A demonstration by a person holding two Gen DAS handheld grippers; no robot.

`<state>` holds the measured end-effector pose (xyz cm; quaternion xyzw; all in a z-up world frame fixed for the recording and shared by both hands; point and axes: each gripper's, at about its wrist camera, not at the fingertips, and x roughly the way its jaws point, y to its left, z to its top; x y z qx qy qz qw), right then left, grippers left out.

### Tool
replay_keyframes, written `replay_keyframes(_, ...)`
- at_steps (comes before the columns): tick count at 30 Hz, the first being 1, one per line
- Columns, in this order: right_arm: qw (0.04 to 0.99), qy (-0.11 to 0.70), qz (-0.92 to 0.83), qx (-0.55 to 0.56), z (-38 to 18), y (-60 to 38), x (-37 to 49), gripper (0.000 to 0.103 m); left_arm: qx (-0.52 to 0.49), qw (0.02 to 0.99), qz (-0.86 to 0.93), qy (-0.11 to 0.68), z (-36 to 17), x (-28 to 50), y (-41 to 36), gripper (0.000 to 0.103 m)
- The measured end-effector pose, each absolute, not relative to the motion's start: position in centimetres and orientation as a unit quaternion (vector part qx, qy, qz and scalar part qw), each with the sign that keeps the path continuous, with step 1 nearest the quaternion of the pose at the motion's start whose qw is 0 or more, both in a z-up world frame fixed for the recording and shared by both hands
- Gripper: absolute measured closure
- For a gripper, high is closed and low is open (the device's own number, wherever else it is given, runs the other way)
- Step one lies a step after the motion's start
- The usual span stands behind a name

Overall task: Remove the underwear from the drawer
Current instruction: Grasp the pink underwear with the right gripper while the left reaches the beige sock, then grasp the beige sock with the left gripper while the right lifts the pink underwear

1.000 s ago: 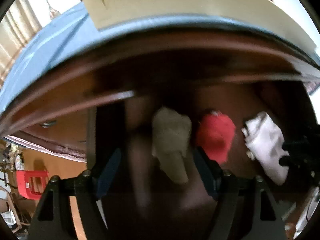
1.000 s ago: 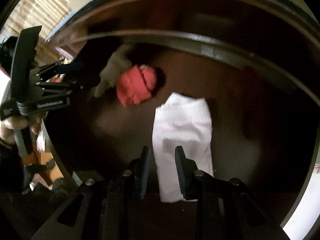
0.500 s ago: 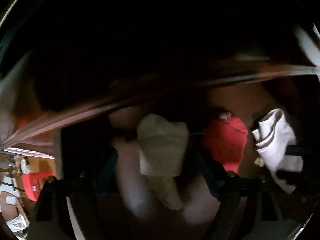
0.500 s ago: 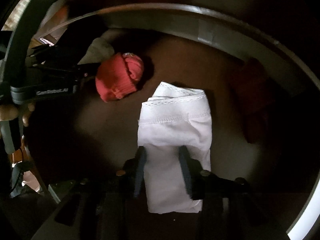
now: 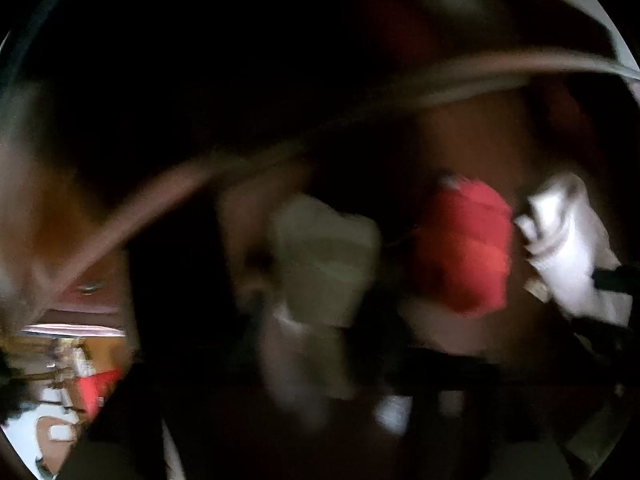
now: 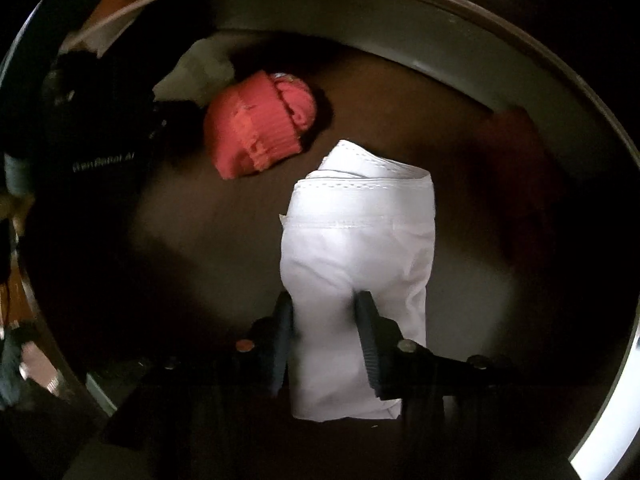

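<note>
White underwear (image 6: 356, 264) on dark drawer (image 6: 460, 52) floor, folded oblong, long axis 12-to-6, stitched waistband at 12; smooth cotton.
Right tongs (image 6: 324, 320) just closing, pinching its 6 o'clock half.
Red ribbed knit roll (image 6: 256, 128) at 10.
Left tongs (image 5: 320, 344) blurred, just closing around beige cloth (image 5: 328, 256); grip unclear.

1. The underwear (image 6: 356, 264) between the black fingers (image 6: 366, 332) is plain white with stitched hems.
2. Beyond the fingers and to their left, a rolled garment (image 6: 260, 128) is coral red with a ribbed knit.
3. Farther left, a folded cloth (image 6: 196, 76) is pale grey-beige.
4. The drawer floor (image 6: 400, 120) is dark brown.
</note>
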<state>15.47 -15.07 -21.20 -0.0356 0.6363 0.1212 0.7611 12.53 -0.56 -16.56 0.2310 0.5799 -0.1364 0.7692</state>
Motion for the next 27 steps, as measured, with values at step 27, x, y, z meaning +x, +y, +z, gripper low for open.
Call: replay_keyframes(27,0.822,0.500,0.124,0.242,-19.9,-19.2,13.4,0.086,0.117,0.777,-0.207,0.583,-21.1,12.9,4.7,0.092)
